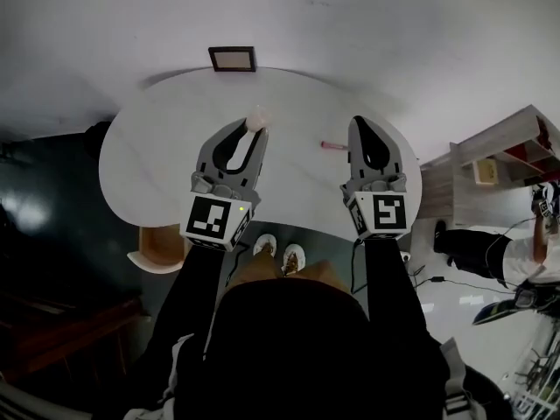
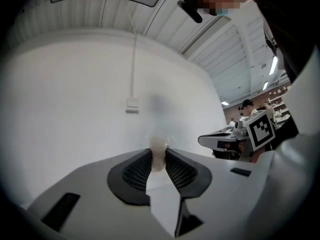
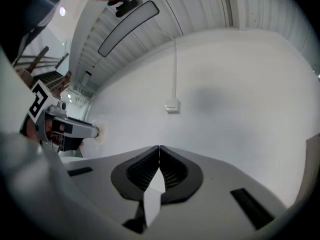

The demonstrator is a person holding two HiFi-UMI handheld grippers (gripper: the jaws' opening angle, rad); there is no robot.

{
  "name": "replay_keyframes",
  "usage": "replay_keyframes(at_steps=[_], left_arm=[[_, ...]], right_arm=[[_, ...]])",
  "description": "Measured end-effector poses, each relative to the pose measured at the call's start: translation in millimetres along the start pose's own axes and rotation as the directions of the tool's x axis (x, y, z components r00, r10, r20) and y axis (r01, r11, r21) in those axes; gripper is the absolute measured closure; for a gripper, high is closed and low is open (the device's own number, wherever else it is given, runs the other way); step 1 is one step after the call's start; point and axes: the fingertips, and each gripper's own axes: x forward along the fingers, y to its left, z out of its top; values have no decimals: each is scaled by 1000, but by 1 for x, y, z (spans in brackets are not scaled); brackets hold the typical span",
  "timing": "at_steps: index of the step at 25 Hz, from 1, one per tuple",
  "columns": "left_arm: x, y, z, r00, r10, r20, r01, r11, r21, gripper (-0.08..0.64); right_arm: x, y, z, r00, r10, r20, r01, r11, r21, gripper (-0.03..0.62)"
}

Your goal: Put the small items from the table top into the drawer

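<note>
Left gripper [image 1: 254, 129] clamps a pale lump [image 1: 256, 118], pink stick [image 1: 332, 145] near right gripper [image 1: 360, 122].

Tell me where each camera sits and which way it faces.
Head view: on the person's head, steeply down at the table, left gripper, right gripper, sleeves, shoes.
Left gripper view: on that gripper, level along jaws shut on a pale item, toward a wall.
Right gripper view: on that gripper, along shut jaws, same wall.
Shared: both gripper views show the white wall box.
</note>
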Motion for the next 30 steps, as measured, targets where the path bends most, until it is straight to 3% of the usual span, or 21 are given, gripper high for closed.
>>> replay_keyframes(at_steps=[4,8,15,25,27,30], left_arm=[[-38,35,-3,990,137,-16,-137,990,13,466],[-87,74,-8,959,280,-39,-279,960,32,466],[-201,142,-15,842,531,-91,-527,847,62,466],[-342,196,-16,668,740,-80,-733,673,101,465],[-357,198,-11,645,762,-61,-756,647,97,463],[-373,198,-13,627,776,-68,-767,631,122,465]], right_arm=[[28,47,7,990,139,32,-140,990,18,565],[54,108,9,957,285,50,-287,957,33,565],[90,246,22,837,537,103,-543,839,40,565],[92,421,33,641,753,152,-761,648,-1,565],[93,440,40,608,773,179,-785,620,-9,565],[94,462,48,576,792,204,-808,589,-6,565]])
